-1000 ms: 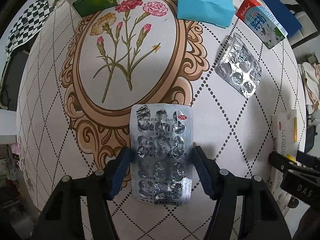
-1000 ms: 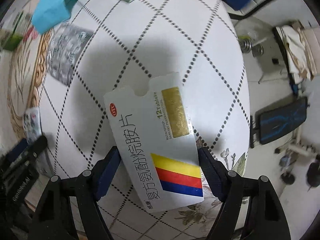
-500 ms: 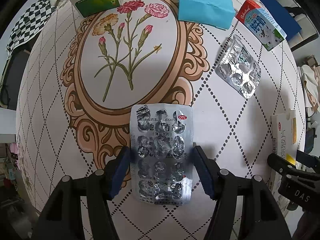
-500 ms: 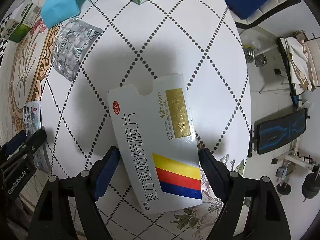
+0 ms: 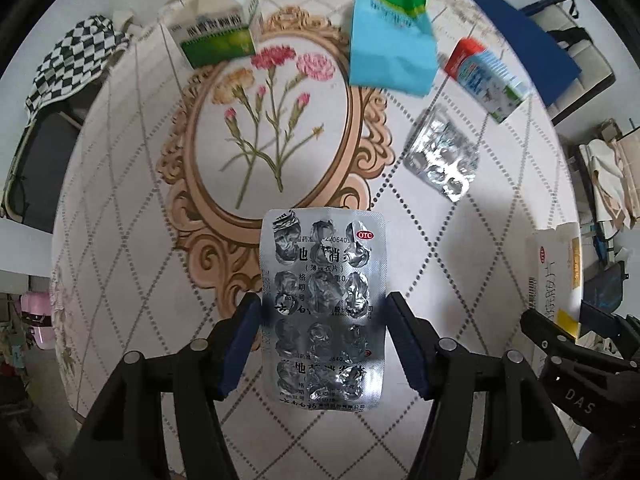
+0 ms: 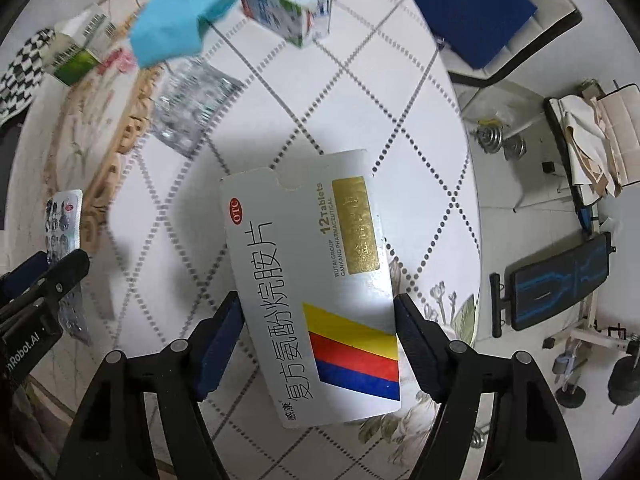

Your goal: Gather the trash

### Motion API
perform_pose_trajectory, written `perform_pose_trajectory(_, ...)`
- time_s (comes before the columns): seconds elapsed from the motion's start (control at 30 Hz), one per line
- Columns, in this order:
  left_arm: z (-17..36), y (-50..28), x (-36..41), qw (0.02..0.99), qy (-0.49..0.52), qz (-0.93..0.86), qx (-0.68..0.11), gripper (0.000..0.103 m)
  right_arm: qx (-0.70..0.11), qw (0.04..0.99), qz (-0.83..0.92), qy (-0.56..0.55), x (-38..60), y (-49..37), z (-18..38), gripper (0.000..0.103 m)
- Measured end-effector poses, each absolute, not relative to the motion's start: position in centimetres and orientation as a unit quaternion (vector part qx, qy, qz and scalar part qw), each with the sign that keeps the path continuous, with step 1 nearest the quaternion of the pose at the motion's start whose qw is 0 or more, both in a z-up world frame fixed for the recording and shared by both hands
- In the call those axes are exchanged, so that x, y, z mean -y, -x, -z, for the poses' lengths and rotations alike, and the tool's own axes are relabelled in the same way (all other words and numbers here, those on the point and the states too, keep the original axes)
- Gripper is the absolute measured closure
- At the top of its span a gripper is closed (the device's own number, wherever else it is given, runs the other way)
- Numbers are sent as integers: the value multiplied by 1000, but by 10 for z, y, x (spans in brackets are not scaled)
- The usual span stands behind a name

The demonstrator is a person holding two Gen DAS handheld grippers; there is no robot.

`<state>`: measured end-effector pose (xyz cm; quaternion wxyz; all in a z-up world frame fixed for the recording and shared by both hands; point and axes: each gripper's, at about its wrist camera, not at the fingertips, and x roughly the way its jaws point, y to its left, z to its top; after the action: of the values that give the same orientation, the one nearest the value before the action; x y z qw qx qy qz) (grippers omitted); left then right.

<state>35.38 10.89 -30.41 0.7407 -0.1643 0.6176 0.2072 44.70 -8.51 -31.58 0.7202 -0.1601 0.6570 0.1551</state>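
Both held items higher now, milk carton point(image 5: 486, 78) and blue pouch point(image 5: 390, 52) far ahead.

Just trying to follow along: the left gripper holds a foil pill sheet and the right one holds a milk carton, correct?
Not quite. The left gripper does hold the pill sheet, but the right gripper holds a white medicine box, as the right wrist view shows. The milk carton sits farther off on the table.

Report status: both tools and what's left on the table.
Left tool shut on blister pack. Right tool shut on pill box. Second blister, cartons left. Nothing blocking.
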Motion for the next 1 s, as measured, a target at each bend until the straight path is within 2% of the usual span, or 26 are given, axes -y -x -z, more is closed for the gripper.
perform_pose_trajectory(0.4,220,-264,-98,801,135,-200,-548,42,-595,772,-186,124,90,-347,229,26)
perform_pose_trajectory(0.67,181,-147,-89,835,117,-164,-513,42,-558,805,-184,80,100,-210,184,26)
perform_pose_trajectory(0.83,185,-76,-79,830,119,-129,-530,42,-579,796,-172,36,117,-116,187,26)
perform_pose_trajectory(1.0,229,-21,-76,795,154,-109,-577,42,-630,757,-173,12,131,-37,228,26)
